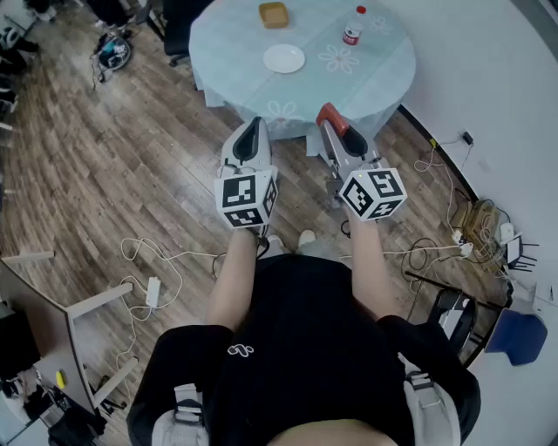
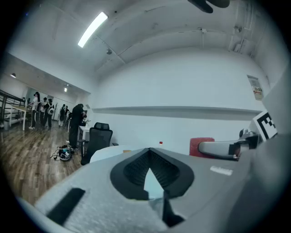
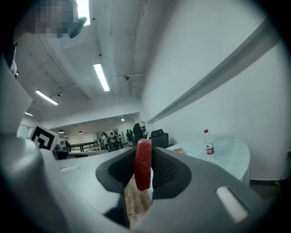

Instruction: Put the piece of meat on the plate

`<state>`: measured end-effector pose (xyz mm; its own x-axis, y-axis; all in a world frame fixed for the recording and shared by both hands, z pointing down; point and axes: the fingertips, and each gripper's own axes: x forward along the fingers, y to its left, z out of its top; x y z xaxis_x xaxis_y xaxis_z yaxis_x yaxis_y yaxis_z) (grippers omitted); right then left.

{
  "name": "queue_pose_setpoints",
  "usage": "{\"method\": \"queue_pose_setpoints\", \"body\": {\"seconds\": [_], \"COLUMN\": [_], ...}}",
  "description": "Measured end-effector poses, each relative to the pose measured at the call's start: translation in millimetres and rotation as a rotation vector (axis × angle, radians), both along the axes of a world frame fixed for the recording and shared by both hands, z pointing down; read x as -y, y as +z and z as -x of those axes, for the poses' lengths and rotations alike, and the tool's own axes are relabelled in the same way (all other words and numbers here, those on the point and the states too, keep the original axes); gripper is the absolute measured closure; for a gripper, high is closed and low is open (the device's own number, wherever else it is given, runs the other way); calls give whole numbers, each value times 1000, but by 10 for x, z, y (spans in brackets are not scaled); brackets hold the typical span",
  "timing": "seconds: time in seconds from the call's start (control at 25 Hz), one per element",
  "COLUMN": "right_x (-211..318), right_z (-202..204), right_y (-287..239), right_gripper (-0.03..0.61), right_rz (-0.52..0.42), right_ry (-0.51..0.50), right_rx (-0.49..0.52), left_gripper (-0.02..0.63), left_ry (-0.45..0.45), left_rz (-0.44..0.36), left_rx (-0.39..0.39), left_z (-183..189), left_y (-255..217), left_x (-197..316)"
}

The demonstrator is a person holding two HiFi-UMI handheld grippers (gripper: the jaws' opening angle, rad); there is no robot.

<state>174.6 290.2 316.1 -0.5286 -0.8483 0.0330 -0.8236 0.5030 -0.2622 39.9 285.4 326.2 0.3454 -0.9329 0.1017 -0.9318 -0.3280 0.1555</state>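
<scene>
A red piece of meat (image 3: 143, 164) stands upright between the jaws of my right gripper (image 3: 144, 157), which is shut on it. In the head view the meat (image 1: 327, 114) sticks out of the right gripper (image 1: 334, 122), held just short of the near edge of the round table (image 1: 384, 83). A white plate (image 1: 284, 58) lies on the table, beyond both grippers. My left gripper (image 1: 253, 131) hovers beside the right one, shut, with nothing in it (image 2: 149, 151). The left gripper view shows the meat (image 2: 201, 145) off to its right.
On the pale blue tablecloth stand a red-capped bottle (image 1: 353, 26) and a yellow-brown dish (image 1: 273, 14). Cables and a power strip (image 1: 153, 290) lie on the wood floor. A black office chair (image 2: 99, 136) stands past the table, with people further back. A desk (image 1: 52, 322) is at my left.
</scene>
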Motion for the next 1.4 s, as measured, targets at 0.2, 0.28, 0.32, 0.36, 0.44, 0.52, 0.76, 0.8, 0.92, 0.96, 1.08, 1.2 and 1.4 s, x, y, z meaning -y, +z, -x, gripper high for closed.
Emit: {"method": "queue_pose_setpoints", "body": {"seconds": [0.2,0.28,0.32,0.36,0.44,0.52,0.76,0.8,0.92,0.96,1.08,1.2,1.4], "right_x": [-23,-68,-89,-100,-78,-28,121,168,362,439,763,1180,1940], "right_z": [242,305,327,346,379,416,461,460,423,406,364,349,314], "right_y": [91,153,181,191,155,101,123,134,222,257,316,398,500], "right_gripper": [476,476,476,476,476,476,476,476,476,476,476,476,476], "right_rz": [10,22,28,31,24,15,18,17,30,35,34,44,65], "right_ry": [-9,-6,-5,-5,-4,-3,3,3,12,16,24,28,32], "right_rx": [67,64,57,55,60,58,50,51,57,58,63,81,89], "left_gripper": [618,618,618,618,618,618,618,618,618,618,618,618,618], "left_ry": [19,26,27,27,26,27,39,39,48,52,56,56,61], "left_rz": [-4,5,9,12,14,13,17,18,26,27,33,62,94], "left_rx": [-13,-17,-20,-23,-27,-31,-38,-38,-31,-27,-5,23,50], "left_z": [178,234,262,291,346,386,418,419,393,380,359,360,305], "left_y": [40,84,106,121,120,105,137,146,215,245,328,453,548], "left_x": [-26,-73,-98,-112,-100,-63,74,128,309,376,663,1026,1713]}}
